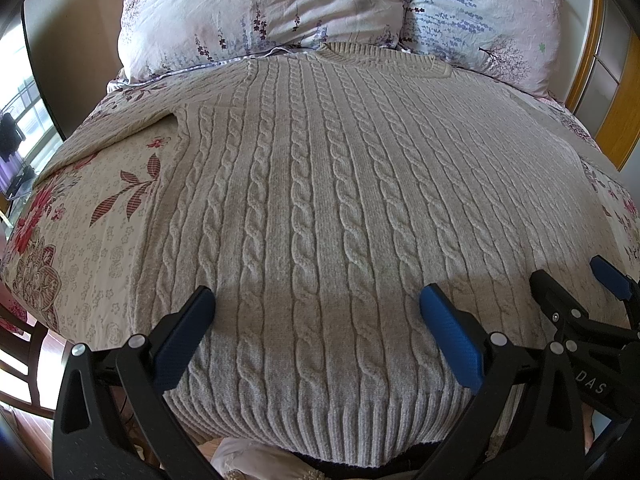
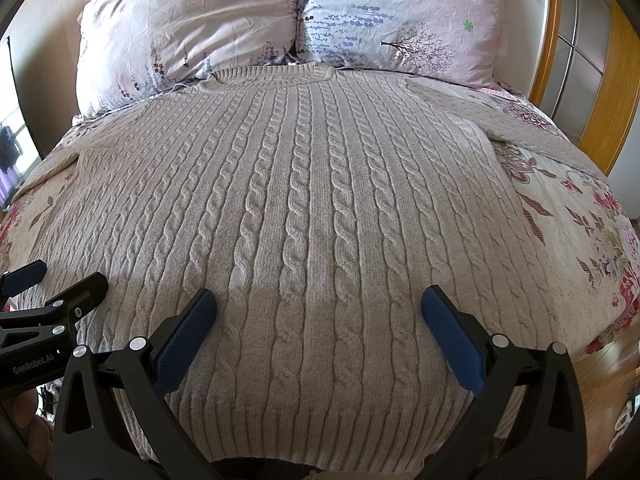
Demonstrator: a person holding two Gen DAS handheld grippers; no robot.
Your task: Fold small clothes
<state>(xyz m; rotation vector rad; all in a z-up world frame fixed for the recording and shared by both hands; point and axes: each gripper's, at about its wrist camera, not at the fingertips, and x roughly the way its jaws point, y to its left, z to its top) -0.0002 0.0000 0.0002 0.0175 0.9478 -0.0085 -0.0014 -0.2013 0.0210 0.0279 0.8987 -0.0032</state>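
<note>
A beige cable-knit sweater (image 1: 320,184) lies flat and spread out on the bed, collar toward the pillows and ribbed hem toward me; it also shows in the right wrist view (image 2: 312,200). Its sleeves spread out to both sides. My left gripper (image 1: 316,304) is open and empty, hovering over the hem on the sweater's left half. My right gripper (image 2: 318,304) is open and empty over the hem's right half. The right gripper also shows at the right edge of the left wrist view (image 1: 568,280), and the left gripper at the left edge of the right wrist view (image 2: 60,276).
Two floral pillows (image 1: 260,12) (image 2: 400,16) rest at the head of the bed. A floral bedspread (image 1: 88,216) (image 2: 580,248) lies under the sweater. A wooden-framed door (image 2: 592,80) stands at the right, a window (image 1: 20,120) at the left.
</note>
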